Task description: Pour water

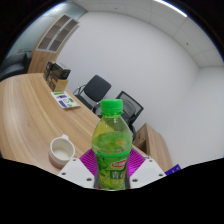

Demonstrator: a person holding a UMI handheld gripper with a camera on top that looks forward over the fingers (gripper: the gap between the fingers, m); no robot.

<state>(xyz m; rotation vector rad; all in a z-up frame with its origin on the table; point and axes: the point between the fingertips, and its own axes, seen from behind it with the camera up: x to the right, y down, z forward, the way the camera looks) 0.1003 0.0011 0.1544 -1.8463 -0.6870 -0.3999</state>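
A green plastic bottle [112,140] with a green cap and a green label stands upright between my fingers, filling the gap. Both purple pads [88,160] press against its sides, so my gripper [112,172] is shut on it. The bottle looks lifted above the wooden table [30,115]. A white cup [62,150] sits on the table just left of the bottle, a little beyond my left finger, and it looks empty.
The long wooden table runs away to the left. Black office chairs [96,90] stand along its far side, and papers [66,99] lie on it near them. A wooden cabinet [55,45] stands at the back left wall.
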